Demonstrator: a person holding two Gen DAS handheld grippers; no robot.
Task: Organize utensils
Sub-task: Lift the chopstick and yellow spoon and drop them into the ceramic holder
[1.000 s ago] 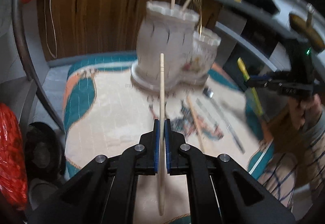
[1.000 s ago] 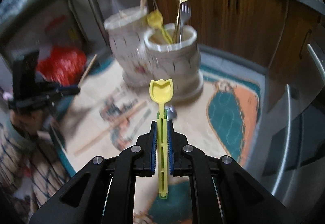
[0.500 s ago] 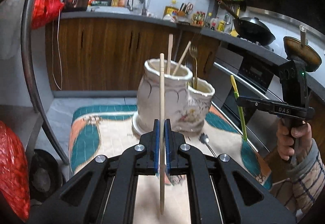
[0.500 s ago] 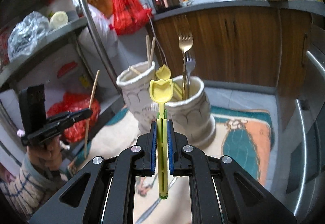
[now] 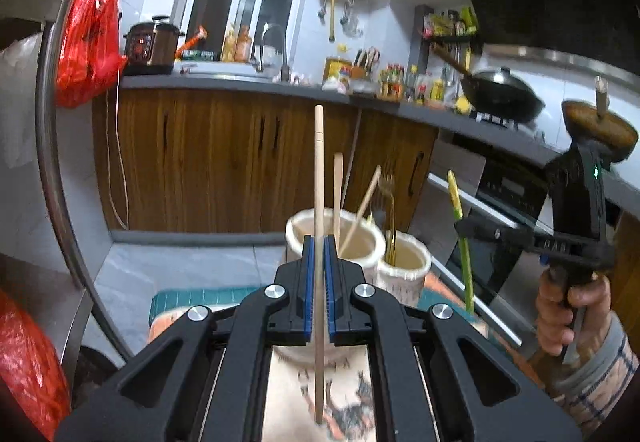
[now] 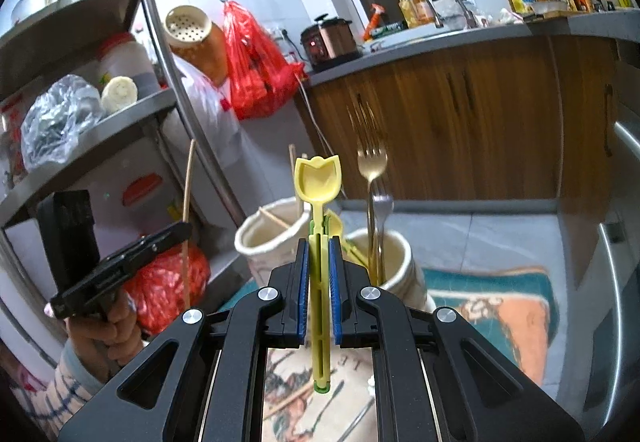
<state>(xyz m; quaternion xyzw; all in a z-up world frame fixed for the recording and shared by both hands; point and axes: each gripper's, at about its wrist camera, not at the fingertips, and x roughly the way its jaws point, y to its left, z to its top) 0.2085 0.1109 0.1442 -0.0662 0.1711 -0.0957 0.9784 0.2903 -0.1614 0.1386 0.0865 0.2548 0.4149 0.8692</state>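
My left gripper (image 5: 319, 248) is shut on a wooden chopstick (image 5: 318, 177) that stands upright, just in front of the taller cream holder (image 5: 298, 238), which has two chopsticks in it. The shorter holder (image 5: 416, 268) beside it carries a gold fork (image 5: 390, 193). My right gripper (image 6: 319, 250) is shut on a yellow tulip-shaped spoon (image 6: 318, 181), held upright before the shorter holder (image 6: 400, 262) with its gold fork (image 6: 372, 161) and a silver fork. The taller holder (image 6: 260, 238) is to its left. Each gripper shows in the other view: the right gripper (image 5: 466, 228) and the left gripper (image 6: 180, 230).
Both holders stand on a patterned cream, teal and orange mat (image 6: 500, 306) on the floor, with a loose chopstick (image 6: 292, 400) and a metal utensil (image 6: 360, 416) lying on it. Wooden kitchen cabinets (image 5: 224, 157) run behind. A steel shelf rack (image 6: 120, 113) and red bags (image 6: 256, 61) stand at the left.
Both grippers have risen and tilted up with their utensils, so the mat has dropped out of sight and the counter and wall show. The holders now sit lower and closer in both views.
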